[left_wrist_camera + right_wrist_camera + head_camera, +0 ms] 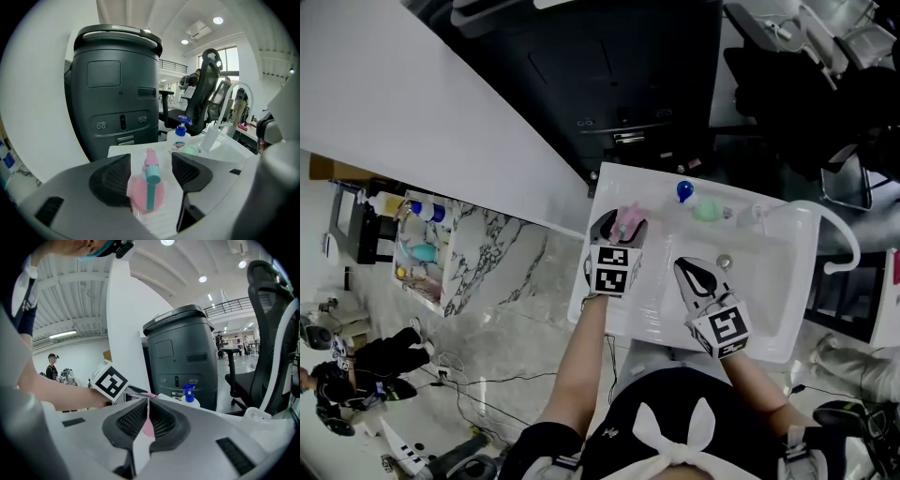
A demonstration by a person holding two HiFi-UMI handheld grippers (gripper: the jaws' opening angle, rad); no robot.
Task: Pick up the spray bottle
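The pink spray bottle [630, 217] with a teal trigger stands on the white sink unit [769, 319] near its left end. My left gripper [622, 227] is open, one jaw on each side of the bottle. In the left gripper view the spray bottle [147, 190] sits against the left pad [111, 180], with a gap to the right pad [190, 171]. My right gripper [685, 268] hovers over the basin to the right, shut and empty. In the right gripper view its jaws [147, 404] meet, and only a pink sliver shows through the slit.
A blue-pump soap bottle [684, 192] and a green item [708, 212] stand behind the spray bottle. A white curved faucet [842, 239] rises at the right end. A dark bin [117, 89] stands past the sink unit, and an office chair [208, 89] to its right.
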